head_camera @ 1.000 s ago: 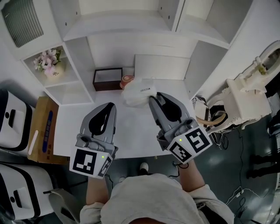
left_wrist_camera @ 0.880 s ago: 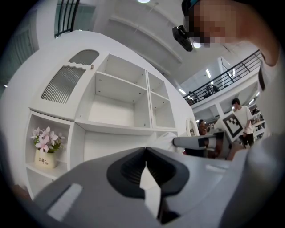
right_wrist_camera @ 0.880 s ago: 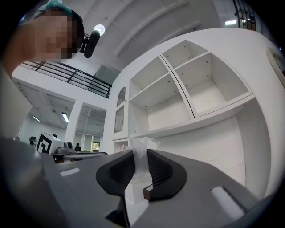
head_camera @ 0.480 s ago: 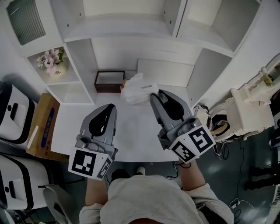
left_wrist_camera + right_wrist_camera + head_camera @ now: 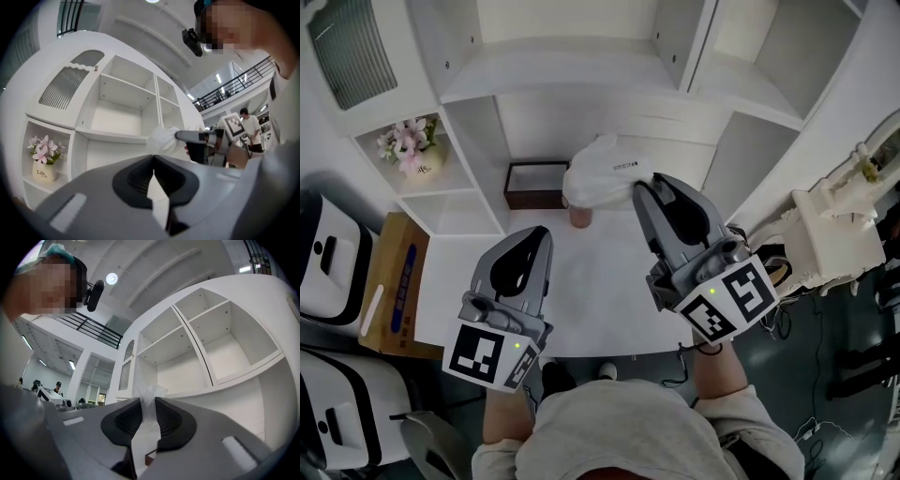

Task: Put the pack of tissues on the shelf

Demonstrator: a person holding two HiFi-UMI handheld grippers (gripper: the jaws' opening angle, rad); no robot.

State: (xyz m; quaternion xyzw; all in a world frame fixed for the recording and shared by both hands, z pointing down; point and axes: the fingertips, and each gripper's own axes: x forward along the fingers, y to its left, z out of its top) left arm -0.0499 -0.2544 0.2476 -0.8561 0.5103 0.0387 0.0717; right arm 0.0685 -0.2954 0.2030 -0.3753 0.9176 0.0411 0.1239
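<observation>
**Right claw holds the tissue pack in the air, in front of the open shelves**

My right gripper point(image 5: 639, 186) is closed on the pack of tissues point(image 5: 602, 176). In the right gripper view, a crumpled fold of the pack's white wrapper is pinched between the two dark pads, which stand a narrow gap apart with the plastic filling it. The pack is at the very tips of the jaws and bulges away to their left in the head view. Its longer side runs across that view, roughly parallel to the shelf edges. It hangs clear of the white desk point(image 5: 591, 291), above a small pinkish cup point(image 5: 580, 217) and just in front of a dark brown box point(image 5: 532, 184).

The white shelving unit point(image 5: 562, 67) stands directly beyond the pack. Its open compartments sit ahead of and higher than the jaw tips, so I judge the coming move to be forward and upward into one of them.

My left gripper point(image 5: 540, 234) is lower and to the left, well apart from the pack. Its jaws meet at the tips with nothing between them. The right hand alone carries the load. A vase of pink flowers point(image 5: 412, 150) sits in a side cubby to the far left, out of the way.
</observation>
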